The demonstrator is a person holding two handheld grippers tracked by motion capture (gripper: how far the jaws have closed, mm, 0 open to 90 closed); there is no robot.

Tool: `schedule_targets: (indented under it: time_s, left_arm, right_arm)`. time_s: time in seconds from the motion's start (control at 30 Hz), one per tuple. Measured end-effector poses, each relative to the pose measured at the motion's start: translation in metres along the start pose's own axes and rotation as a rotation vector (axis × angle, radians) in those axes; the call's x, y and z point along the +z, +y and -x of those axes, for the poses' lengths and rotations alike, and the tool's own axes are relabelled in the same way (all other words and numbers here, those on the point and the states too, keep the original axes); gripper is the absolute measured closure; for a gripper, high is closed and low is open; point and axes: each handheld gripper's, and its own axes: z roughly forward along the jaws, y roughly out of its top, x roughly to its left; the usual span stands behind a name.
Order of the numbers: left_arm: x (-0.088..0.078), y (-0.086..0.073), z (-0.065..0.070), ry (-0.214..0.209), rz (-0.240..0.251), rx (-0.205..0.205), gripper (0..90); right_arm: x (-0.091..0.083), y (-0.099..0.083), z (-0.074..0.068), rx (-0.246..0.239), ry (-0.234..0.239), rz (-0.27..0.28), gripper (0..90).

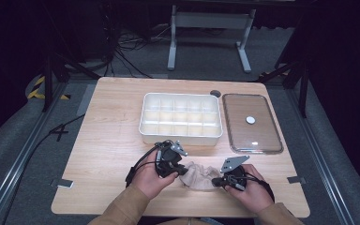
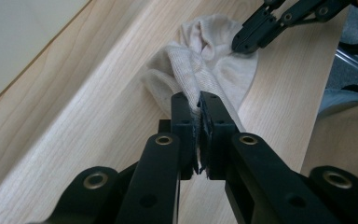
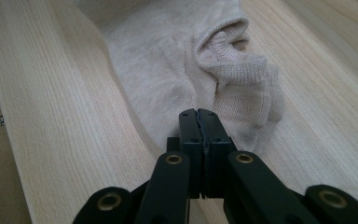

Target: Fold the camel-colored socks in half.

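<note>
Sock (image 1: 200, 176) near edge; divided tray (image 1: 181, 118), lid (image 1: 251, 123) beyond.

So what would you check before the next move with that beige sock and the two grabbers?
1. Left gripper clamped on the sock: ok, fabric is pinched between its jaws.
2. Right gripper holding the sock: cannot tell; jaws shut at its edge, no fabric visible between them.
3. Sock flat: not ok, bunched and folded.
4. White divided tray open: ok, its compartments look empty.
5. Clear lid out of the way: ok, beside the tray.
</note>
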Motion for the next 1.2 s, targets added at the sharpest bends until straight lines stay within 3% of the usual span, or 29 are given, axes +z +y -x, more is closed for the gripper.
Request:
schedule_targets:
  time_s: [0.07,0.2,0.3,0.43,0.63,1.2]
  left_arm:
    - [0.000,0.001,0.001,0.003,-0.004,0.006,85.3]
    - [-0.002,0.002,0.000,0.006,-0.002,0.007,85.3]
    - [-0.004,0.003,-0.001,0.004,0.002,-0.003,85.3]
    - [-0.004,0.005,0.001,0.003,-0.001,-0.003,85.3]
    - [-0.004,0.008,0.002,-0.003,0.003,-0.002,85.2]
    - [0.011,0.027,0.013,-0.025,-0.002,0.033,85.0]
  right_arm:
    - [-0.001,-0.001,-0.001,-0.009,-0.006,0.003,89.9]
    - [-0.018,0.004,-0.007,-0.036,-0.038,0.069,89.9]
    - [-0.026,0.003,-0.004,-0.022,-0.084,0.055,89.9]
    - [-0.017,-0.008,0.004,0.010,-0.073,0.022,89.9]
    - [-0.008,-0.010,0.006,0.018,-0.066,0.008,89.9]
    - [-0.001,-0.003,-0.001,-0.013,-0.055,0.026,89.9]
